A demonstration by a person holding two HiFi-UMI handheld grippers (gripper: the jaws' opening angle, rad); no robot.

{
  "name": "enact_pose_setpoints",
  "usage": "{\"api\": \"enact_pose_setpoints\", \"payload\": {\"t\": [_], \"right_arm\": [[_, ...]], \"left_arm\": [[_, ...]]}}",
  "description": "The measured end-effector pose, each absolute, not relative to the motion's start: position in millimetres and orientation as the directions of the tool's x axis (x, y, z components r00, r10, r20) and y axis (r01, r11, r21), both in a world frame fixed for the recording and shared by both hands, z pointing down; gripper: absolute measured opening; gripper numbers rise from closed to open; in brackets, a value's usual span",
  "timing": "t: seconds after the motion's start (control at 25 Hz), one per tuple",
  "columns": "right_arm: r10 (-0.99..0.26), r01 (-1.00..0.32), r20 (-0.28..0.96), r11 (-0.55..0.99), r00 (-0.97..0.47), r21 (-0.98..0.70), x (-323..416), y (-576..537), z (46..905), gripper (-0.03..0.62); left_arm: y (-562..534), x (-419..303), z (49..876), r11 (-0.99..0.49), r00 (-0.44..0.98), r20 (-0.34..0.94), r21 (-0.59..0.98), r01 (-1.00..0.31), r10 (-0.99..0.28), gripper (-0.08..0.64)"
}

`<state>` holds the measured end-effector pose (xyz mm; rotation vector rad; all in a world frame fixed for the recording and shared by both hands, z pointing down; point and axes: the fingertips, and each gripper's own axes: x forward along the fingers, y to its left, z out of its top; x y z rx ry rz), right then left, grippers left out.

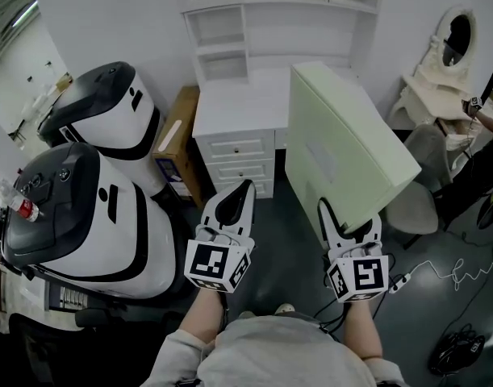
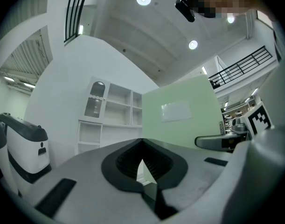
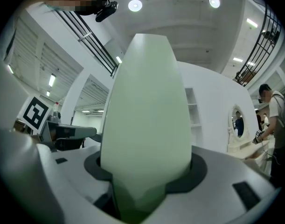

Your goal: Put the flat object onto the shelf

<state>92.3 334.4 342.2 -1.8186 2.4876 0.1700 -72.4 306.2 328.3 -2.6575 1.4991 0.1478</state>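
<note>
The right gripper [image 1: 348, 220] has its jaws spread wide and clamped on the lower end of the green panel [image 1: 343, 135], whose sides fill the gap between the pads. The panel stands on edge, rising up and away from the jaws, in the air before the white shelf [image 1: 222, 31]. The left gripper [image 1: 242, 192] is pressed together at the tips, holding nothing, beside the panel.

Pale green flat object [image 1: 343, 143], white shelf [image 1: 238, 103], black-and-white square markers [image 1: 216, 266], brown carton [image 1: 175, 139], white-and-black machines [image 1: 109, 216]
</note>
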Motion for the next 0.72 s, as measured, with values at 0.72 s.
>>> {"api": "enact_pose_setpoints", "payload": {"t": [0.72], "right_arm": [[-0.948,-0.952,-0.09,0.304,-0.305,0.026,107.6,220.6,347.2,0.282]], "left_arm": [[187.8,-62.6,332.7,-0.504,0.501,-0.134,-0.01,-0.864,-0.855,0.014]]}}
